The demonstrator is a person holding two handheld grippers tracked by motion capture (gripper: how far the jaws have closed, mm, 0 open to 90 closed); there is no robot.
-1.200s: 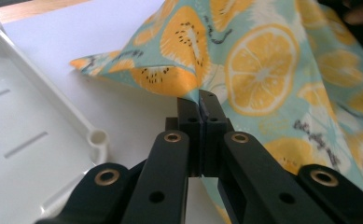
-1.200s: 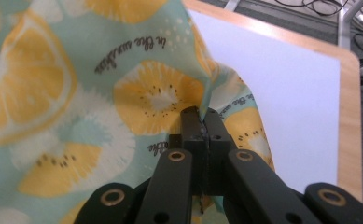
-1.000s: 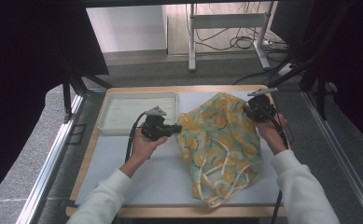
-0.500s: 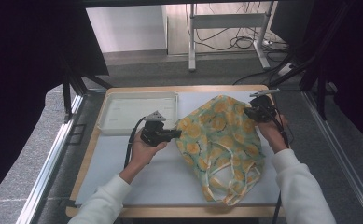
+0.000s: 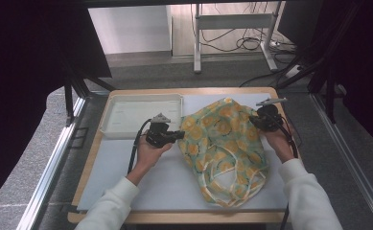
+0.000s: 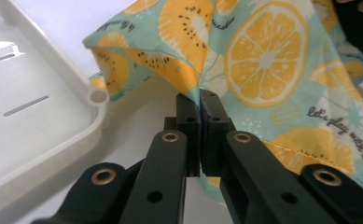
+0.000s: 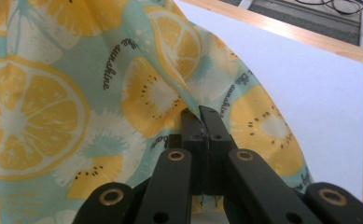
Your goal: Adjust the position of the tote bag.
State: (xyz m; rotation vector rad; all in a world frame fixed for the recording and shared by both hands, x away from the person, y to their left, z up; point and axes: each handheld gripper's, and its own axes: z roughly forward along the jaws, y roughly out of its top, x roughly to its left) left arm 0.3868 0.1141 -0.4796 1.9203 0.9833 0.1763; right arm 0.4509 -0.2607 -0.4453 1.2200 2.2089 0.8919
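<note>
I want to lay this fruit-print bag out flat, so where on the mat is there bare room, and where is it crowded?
Bare white mat lies between the white tray, the fruit-print bag and the near table edge; the left forearm crosses it. A narrow strip is bare right of the bag. The far side is crowded by tray, bag, left gripper and right gripper.

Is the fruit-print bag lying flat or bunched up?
Bunched. The bag bulges in folds between the left gripper and right gripper, both pinching its edges.

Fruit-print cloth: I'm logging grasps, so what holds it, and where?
Both tools pinch the mint, orange-slice-print fabric bag: left tool on its left edge, right tool on its right edge.
</note>
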